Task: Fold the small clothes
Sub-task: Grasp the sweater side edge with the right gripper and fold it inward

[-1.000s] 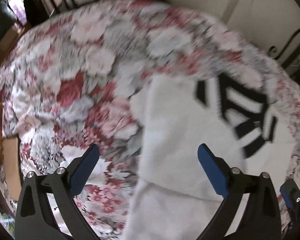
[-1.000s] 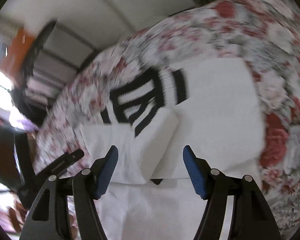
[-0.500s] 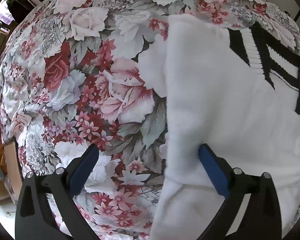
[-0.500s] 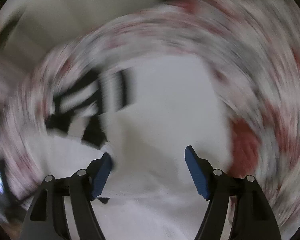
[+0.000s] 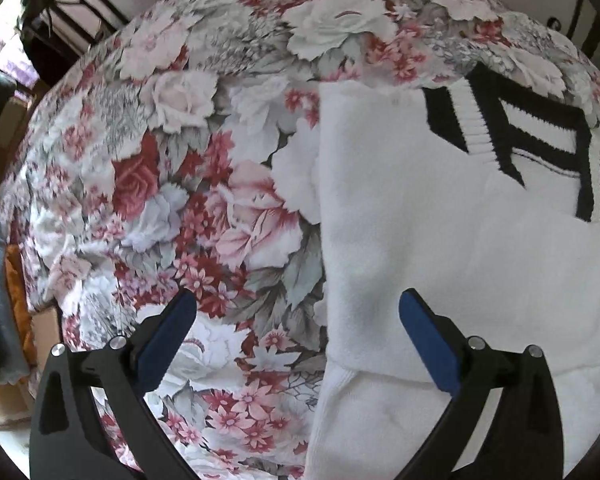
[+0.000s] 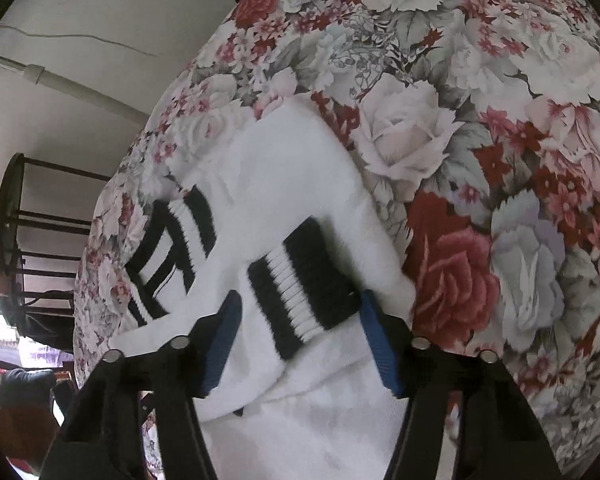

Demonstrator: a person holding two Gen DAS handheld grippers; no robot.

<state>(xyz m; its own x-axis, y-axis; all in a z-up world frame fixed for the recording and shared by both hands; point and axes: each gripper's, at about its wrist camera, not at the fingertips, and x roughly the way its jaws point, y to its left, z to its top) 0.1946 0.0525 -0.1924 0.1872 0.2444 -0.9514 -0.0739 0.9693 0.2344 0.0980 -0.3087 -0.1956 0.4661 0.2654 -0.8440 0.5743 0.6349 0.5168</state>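
- The white sweater point(image 5: 440, 240) lies flat on the floral bed point(image 5: 172, 184), its black-striped collar point(image 5: 540, 136) at the far end from both cameras.
- The left hand-held gripper point(image 5: 296, 320) hangs wide and holds nothing; its left finger is over bare bedding, its right finger over the sweater's left edge.
- On that left side the body looks already turned in, with a straight vertical edge and a lower layer showing near the camera.
- The right hand-held gripper point(image 6: 296, 320) stands fairly wide around the striped cuff point(image 6: 300, 280) of a sleeve laid across the sweater; whether the pads point(image 6: 374, 336) touch the cloth, I cannot tell.
- The step in hand seems to be setting the sleeve across the body, then folding the hem up toward the collar.
- To do it well: lay the cuff flat inside the sweater's outline, let go cleanly so knit does not drag, and smooth the ridge.
- For the next fold, pinch both near corners, taking every layer, and lift evenly.
- Risk: thick knit slips from a shallow pinch and skews the fold.
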